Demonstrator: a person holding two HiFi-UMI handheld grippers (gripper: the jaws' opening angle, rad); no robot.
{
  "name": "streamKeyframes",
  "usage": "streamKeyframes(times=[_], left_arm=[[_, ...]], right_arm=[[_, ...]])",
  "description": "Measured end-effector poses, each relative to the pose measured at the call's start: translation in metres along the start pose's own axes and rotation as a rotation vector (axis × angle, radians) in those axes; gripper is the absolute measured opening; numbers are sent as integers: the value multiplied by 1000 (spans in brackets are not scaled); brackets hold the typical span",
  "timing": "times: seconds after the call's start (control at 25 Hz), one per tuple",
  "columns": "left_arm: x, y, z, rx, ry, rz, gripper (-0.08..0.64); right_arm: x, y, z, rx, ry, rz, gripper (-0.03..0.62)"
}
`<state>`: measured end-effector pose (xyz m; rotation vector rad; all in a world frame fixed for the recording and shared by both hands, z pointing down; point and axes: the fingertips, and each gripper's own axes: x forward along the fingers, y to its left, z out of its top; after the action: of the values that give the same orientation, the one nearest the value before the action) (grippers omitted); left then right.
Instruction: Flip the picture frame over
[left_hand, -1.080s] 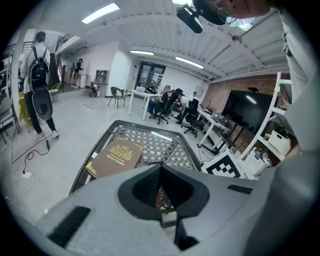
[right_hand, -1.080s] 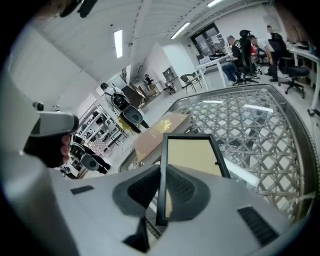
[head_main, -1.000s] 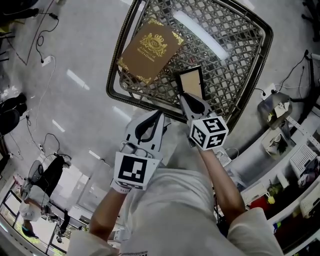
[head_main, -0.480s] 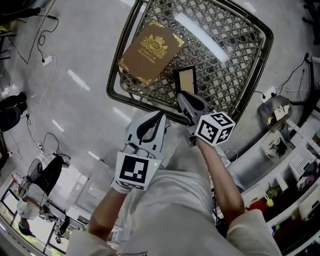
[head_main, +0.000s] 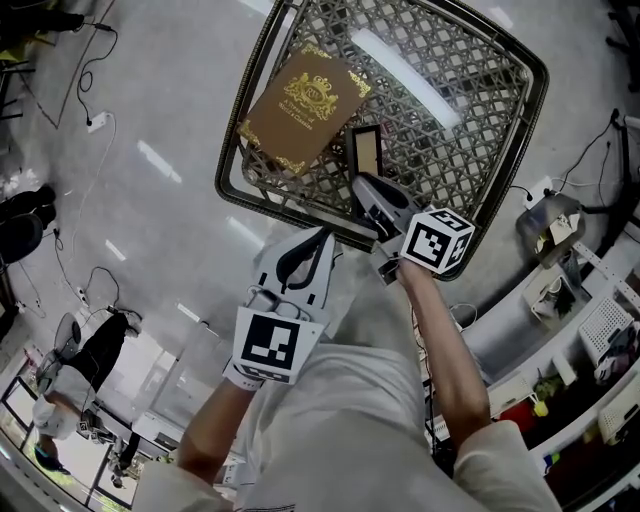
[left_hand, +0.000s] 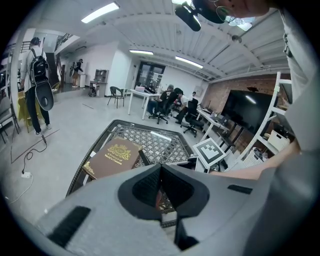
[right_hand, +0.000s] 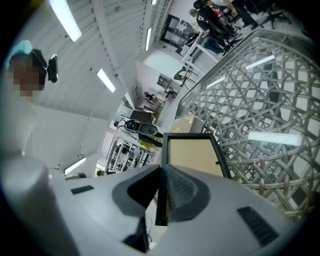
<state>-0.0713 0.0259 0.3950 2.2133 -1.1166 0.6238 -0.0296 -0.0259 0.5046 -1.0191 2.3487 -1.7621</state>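
Observation:
A small black picture frame (head_main: 366, 152) with a tan panel (right_hand: 192, 155) is held tilted on edge above the glass-and-wicker table (head_main: 470, 110). My right gripper (head_main: 366, 190) is shut on the frame's near edge, and in the right gripper view the black rim runs between the jaws. My left gripper (head_main: 322, 236) hangs at the table's near edge, jaws together with nothing between them. A brown book with gold ornament (head_main: 303, 103) lies on the table left of the frame, and it also shows in the left gripper view as the brown book (left_hand: 114, 157).
The table's dark metal rim (head_main: 232, 140) borders grey floor with cables and a power strip (head_main: 92, 122) at left. White shelving and clutter (head_main: 590, 310) stand at right. People sit at desks (left_hand: 167, 100) far behind the table.
The right gripper has rolled, turning the picture frame from nearly face-on to a narrower, more edge-on tilt, and shifted slightly up and left. The left gripper has stayed put.

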Motion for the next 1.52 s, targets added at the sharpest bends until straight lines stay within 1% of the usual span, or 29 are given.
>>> streamKeyframes(times=[0.08,0.2,0.32,0.52,0.68,0.84,1.04,1.16,1.52], left_arm=[[0,0,-1,6,2,-2,25],[0,0,0,-8,6,-1,25],[0,1,-3,14,10,-7,25],[0,3,-2,-5,16,1,25],[-1,5,-3,-6,20,0,25],[-1,6,-5,20,18,-5,25],[1,3,-4,23,17,-8,25],[4,-1,-2,11,17,-9,25],[9,-10,-3,32,27,-24,25]], right_arm=[[3,0,3,23,-8,16,54],[7,-2,7,51,-19,32,54],[11,-2,9,81,-28,52,54],[19,-2,13,140,-46,101,54],[23,2,17,199,-66,154,54],[22,2,19,236,-85,177,54],[18,0,19,276,-103,199,54],[14,-3,21,283,-113,204,54],[2,-7,26,282,-127,208,55]])
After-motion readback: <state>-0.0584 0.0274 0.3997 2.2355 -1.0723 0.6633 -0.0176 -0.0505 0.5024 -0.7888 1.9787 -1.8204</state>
